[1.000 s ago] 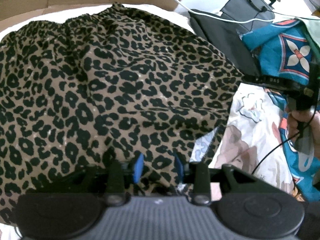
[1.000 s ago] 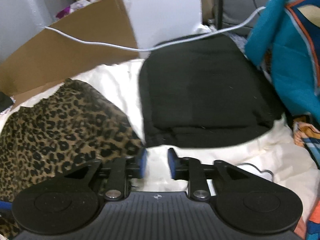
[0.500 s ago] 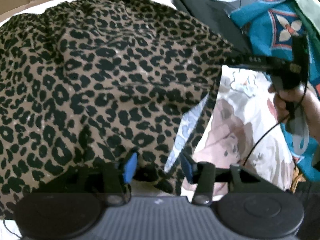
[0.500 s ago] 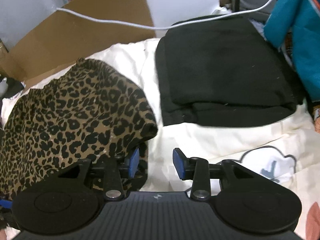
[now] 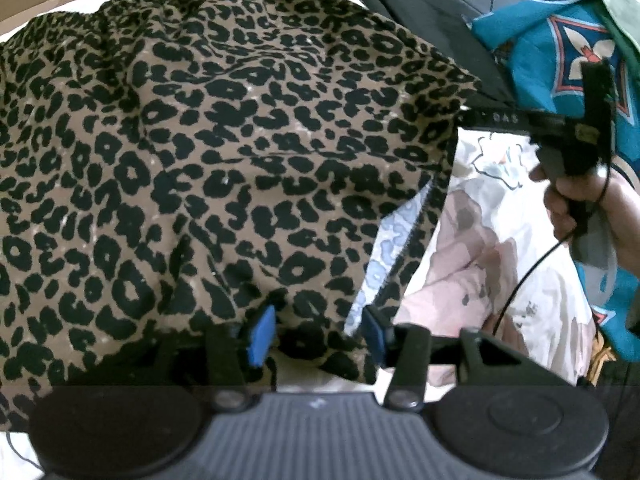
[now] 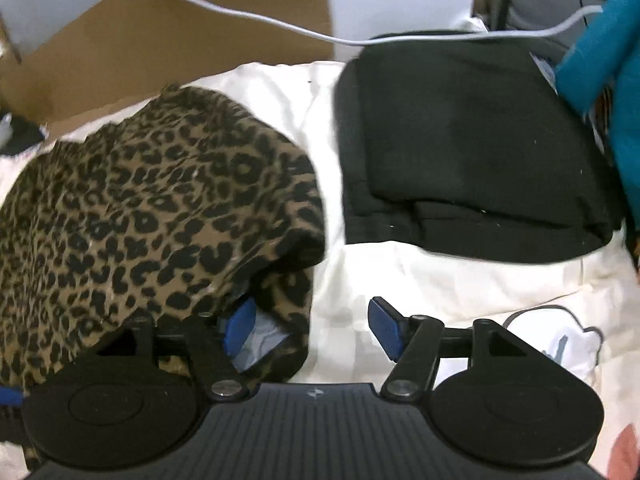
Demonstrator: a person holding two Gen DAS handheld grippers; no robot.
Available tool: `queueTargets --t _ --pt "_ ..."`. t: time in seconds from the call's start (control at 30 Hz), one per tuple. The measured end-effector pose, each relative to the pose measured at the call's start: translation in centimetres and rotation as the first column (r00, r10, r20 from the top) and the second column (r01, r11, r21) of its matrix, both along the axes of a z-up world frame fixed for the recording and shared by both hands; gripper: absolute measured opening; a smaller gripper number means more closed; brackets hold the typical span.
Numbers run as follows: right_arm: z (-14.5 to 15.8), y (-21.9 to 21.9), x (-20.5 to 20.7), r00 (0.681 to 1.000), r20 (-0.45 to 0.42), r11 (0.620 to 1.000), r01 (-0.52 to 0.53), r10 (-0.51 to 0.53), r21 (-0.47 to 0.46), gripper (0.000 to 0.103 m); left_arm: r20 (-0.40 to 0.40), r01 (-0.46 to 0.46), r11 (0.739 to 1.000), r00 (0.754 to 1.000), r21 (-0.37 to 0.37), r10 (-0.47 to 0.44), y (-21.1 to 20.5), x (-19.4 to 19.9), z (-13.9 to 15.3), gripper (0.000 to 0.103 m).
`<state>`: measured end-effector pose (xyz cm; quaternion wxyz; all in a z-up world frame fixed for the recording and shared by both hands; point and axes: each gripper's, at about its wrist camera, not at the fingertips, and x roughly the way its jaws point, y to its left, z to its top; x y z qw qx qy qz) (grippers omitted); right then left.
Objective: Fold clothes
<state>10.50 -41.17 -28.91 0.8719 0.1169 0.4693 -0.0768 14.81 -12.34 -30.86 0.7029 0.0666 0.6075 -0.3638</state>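
A leopard-print garment lies spread on the white printed bedsheet. Its near hem hangs loose between the blue pads of my left gripper, which stand apart and do not press it. In the right wrist view the same garment bulges at the left. Its corner drapes over the left pad of my right gripper, whose jaws are opening with only a fold of cloth at their left side. The left wrist view also shows the right gripper side-on at the garment's right corner, held by a hand.
A folded black garment lies on the sheet just right of the leopard one. Brown cardboard and a white cable run along the back. Teal patterned fabric is piled at the right.
Both pairs of jaws have spread wider, the right most of all. Both cameras have come lower and closer to the leopard garment, whose right corner now slumps onto the sheet.
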Motion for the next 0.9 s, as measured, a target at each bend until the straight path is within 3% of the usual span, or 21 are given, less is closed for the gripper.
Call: queueTargets --t 0.2,0.37,0.47,0.63,0.67,0.77,0.9 --pt "1.4 -1.9 0.0 0.992 0.093 0.995 0.087 -0.083 -0.043 0.062 0.002 0.06 0.998 0.998 -0.03 -0.06 -1.1 -0.2 0.9 0.051" --pt "1.1 -4.1 0.0 0.984 0.071 0.983 0.171 -0.166 -0.071 0.025 -0.015 0.052 0.998 0.998 -0.024 -0.053 -1.1 0.1 0.8 0.05" --pt "0.8 -4.7 -0.2 0.983 0.069 0.983 0.175 -0.172 -0.046 0.014 -0.015 0.064 0.998 0.998 -0.028 -0.064 -1.0 0.0 1.0 0.05" --pt "1.3 -4.3 0.0 0.986 0.084 0.984 0.154 -0.147 -0.085 0.012 -0.02 0.073 0.997 0.997 -0.029 -0.074 -0.9 -0.2 0.9 0.05" --pt "1.3 -4.3 -0.1 0.985 0.073 0.981 0.163 -0.156 -0.104 0.001 -0.022 0.073 0.997 0.997 -0.028 -0.073 -0.8 -0.3 0.9 0.05" --pt "1.1 -5.1 -0.7 0.973 0.043 0.965 0.232 -0.228 -0.122 0.0 -0.032 0.076 0.997 0.997 -0.025 -0.076 -0.5 -0.6 0.7 0.05" --pt "1.1 -6.1 -1.9 0.961 0.033 0.962 0.274 -0.273 -0.017 0.001 -0.039 0.076 0.997 0.996 -0.01 -0.076 -0.7 -0.8 0.3 0.05"
